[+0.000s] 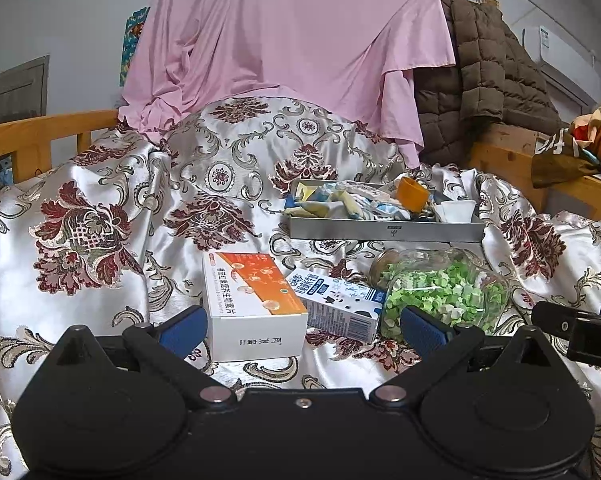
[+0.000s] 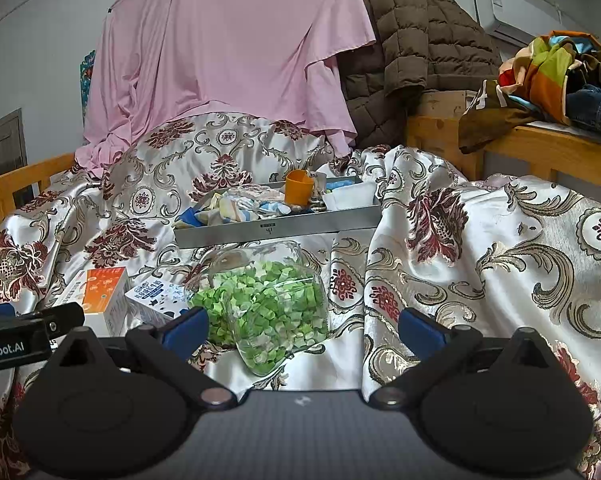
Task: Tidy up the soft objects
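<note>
Two grippers hang low over the patterned satin bedspread (image 1: 100, 184), both with their blue-padded jaws spread wide and nothing between them. The left gripper (image 1: 302, 326) frames the near end of a white and orange box (image 1: 252, 304), which lies flat on the cloth between its fingers, closer to the left pad (image 1: 184, 330). Just right of the box, touching it, a small blue and white carton (image 1: 336, 304) lies on its side, and beyond that a clear glass jar (image 1: 440, 292) full of green bits rests on its side by the right pad.

The right gripper (image 2: 302, 328) points at that same jar (image 2: 268, 300), whose wide base lies just ahead of the open fingers, nearer the left pad (image 2: 186, 330).

Farther back, well beyond both sets of fingers, a shallow grey metal tray (image 1: 384, 230) sits on the bedspread. It holds a heap of soft, crumpled cloth pieces (image 1: 340, 200) in pale blue, yellow and white, with an orange cup (image 1: 412, 194) tipped among them and a white cup (image 1: 458, 212) at the right end.

Behind the tray a pink sheet (image 1: 292, 32) drapes down, a brown quilted jacket (image 1: 488, 72) hanging beside it.
</note>
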The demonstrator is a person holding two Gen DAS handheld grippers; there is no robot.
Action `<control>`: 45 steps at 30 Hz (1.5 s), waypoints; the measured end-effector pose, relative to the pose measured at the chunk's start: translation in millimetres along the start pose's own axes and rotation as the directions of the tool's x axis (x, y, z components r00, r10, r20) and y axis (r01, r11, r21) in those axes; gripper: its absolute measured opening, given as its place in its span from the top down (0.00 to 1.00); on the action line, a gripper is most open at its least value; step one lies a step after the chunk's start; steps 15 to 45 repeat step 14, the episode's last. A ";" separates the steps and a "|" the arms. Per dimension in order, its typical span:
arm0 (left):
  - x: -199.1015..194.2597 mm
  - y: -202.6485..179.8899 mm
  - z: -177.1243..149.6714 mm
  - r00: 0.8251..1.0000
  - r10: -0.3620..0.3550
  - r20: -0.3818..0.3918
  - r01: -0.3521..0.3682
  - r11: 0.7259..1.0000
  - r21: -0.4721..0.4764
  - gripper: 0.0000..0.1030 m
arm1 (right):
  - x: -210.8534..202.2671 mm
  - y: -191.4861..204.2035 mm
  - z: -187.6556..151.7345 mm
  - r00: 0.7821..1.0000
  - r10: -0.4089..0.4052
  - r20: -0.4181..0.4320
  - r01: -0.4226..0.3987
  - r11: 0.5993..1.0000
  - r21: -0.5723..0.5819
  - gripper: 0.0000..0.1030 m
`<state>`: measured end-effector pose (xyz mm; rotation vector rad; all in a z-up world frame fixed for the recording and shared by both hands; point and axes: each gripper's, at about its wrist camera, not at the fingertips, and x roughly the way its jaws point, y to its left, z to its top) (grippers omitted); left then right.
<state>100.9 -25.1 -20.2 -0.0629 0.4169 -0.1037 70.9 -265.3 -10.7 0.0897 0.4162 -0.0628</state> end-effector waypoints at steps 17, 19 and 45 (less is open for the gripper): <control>-0.1 -2.2 -0.3 1.000 -0.005 -0.001 0.005 1.000 0.020 0.01 | 1.2 -0.8 -2.2 1.000 0.003 -0.005 -0.003 1.000 -0.003 0.00; -0.1 -2.2 -0.3 1.000 -0.005 -0.001 0.005 1.000 0.020 0.01 | 1.2 -0.8 -2.2 1.000 0.003 -0.005 -0.003 1.000 -0.003 0.00; -0.1 -2.2 -0.3 1.000 -0.005 -0.001 0.005 1.000 0.020 0.01 | 1.2 -0.8 -2.2 1.000 0.003 -0.005 -0.003 1.000 -0.003 0.00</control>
